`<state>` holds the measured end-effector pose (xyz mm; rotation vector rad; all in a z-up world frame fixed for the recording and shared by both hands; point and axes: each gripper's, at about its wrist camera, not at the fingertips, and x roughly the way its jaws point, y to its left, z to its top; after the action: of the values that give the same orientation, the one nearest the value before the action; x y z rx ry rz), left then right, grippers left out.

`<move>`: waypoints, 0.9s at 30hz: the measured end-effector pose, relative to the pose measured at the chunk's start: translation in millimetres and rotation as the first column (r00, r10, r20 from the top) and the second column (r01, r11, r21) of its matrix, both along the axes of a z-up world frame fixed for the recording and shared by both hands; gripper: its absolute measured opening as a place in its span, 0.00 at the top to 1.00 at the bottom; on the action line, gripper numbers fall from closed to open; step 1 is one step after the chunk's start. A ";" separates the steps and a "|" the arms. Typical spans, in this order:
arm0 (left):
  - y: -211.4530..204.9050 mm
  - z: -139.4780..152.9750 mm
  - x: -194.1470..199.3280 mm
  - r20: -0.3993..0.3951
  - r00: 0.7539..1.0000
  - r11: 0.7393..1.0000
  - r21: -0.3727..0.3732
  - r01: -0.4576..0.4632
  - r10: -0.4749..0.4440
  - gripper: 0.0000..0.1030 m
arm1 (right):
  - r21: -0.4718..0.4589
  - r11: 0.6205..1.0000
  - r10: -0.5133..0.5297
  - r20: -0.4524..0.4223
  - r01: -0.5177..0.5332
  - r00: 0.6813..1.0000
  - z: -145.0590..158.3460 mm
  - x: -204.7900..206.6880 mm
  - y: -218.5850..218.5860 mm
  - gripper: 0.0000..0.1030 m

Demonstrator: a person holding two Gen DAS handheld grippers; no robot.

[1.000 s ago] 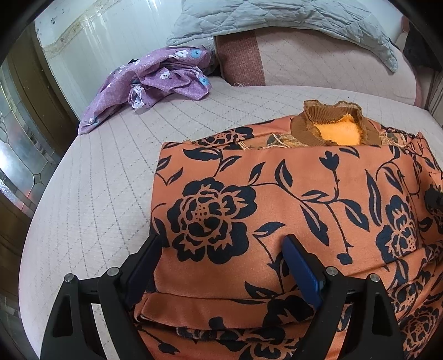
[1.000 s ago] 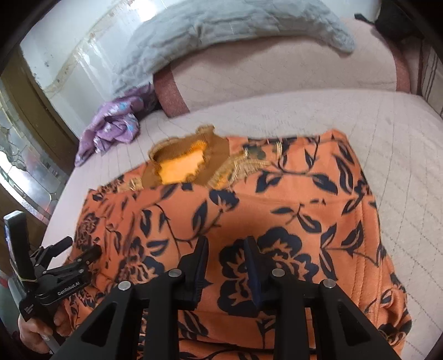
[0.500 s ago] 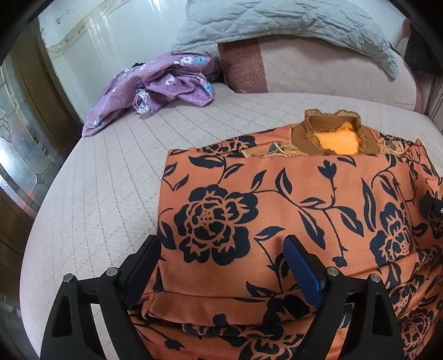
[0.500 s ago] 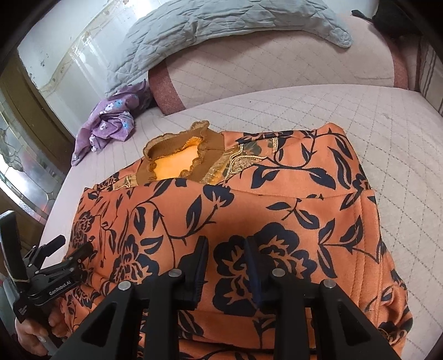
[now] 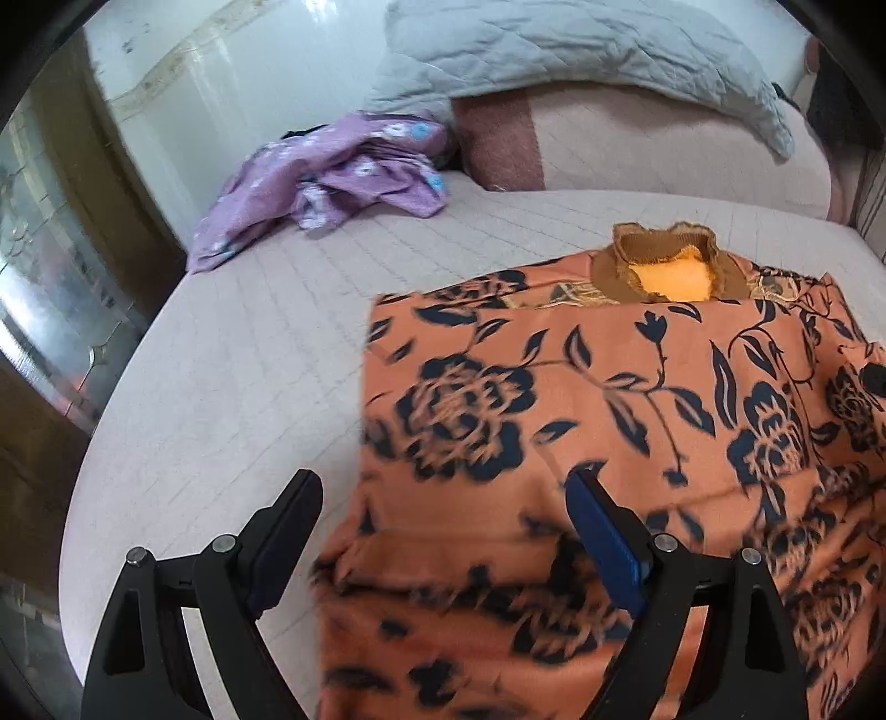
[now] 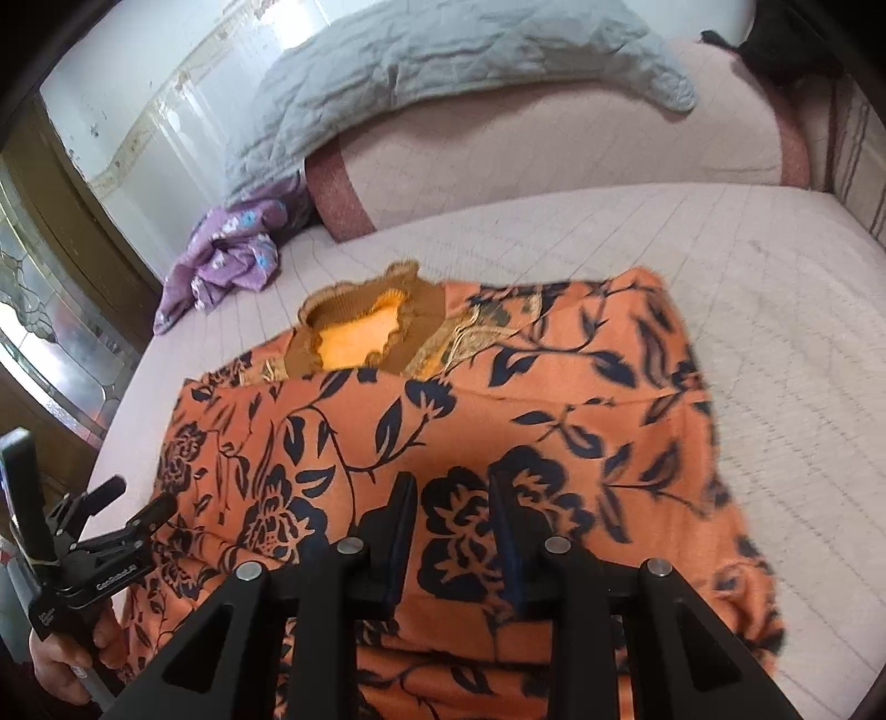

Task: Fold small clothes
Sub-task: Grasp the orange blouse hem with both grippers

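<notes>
Pale pink quilted bedcover (image 5: 232, 354) filled most of the room, with a long pink bolster (image 6: 581, 144) and a grey quilted pillow (image 5: 581, 44) at the far end. On the cover lay the orange garment with dark blue flower print (image 5: 581, 399), folded into a rough rectangle, its brown ribbed collar (image 6: 365, 327) pointing to the bolster. Its left edge was straight, and bare cover stretched wide from it to the rounded edge of the bed. On the right side also some bare cover remained beside the garment. A crumpled purple flowered cloth (image 5: 332, 183) lay well apart, near the far left corner.

The left gripper (image 5: 443, 531) stood wide open at the near left corner of the garment; one finger was over bare cover, the other over the cloth, and it held nothing. The right gripper (image 6: 451, 520) was only partly open above the near edge of the garment. Whether it pinched cloth, I could not tell.
</notes>
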<state>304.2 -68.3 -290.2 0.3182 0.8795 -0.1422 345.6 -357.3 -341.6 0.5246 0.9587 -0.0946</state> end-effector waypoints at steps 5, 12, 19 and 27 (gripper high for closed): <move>42.4 13.5 -30.7 -0.015 0.997 0.994 -0.072 -0.078 0.078 0.13 | 0.048 0.997 -0.067 0.034 0.065 0.997 22.7 -40.2 -19.0 0.69; 129.2 -14.1 -111.0 -0.075 0.969 0.969 -0.064 -0.239 0.234 0.13 | 0.068 0.977 -0.207 0.053 0.203 0.977 30.9 -117.8 -44.4 0.36; 155.6 -14.8 -156.1 -0.106 0.967 0.958 -0.148 -0.245 0.231 0.13 | 0.121 0.951 -0.284 -0.013 0.283 0.959 16.3 -192.8 -50.0 0.36; 162.6 -19.0 -185.0 -0.215 0.965 0.921 -0.325 -0.214 0.148 0.27 | 0.180 0.935 -0.292 -0.103 0.307 0.951 10.8 -252.0 -48.0 0.36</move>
<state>119.1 94.3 -309.2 -0.1095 1.0458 -0.1527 93.6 -405.3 -330.8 0.8526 0.9602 -0.2993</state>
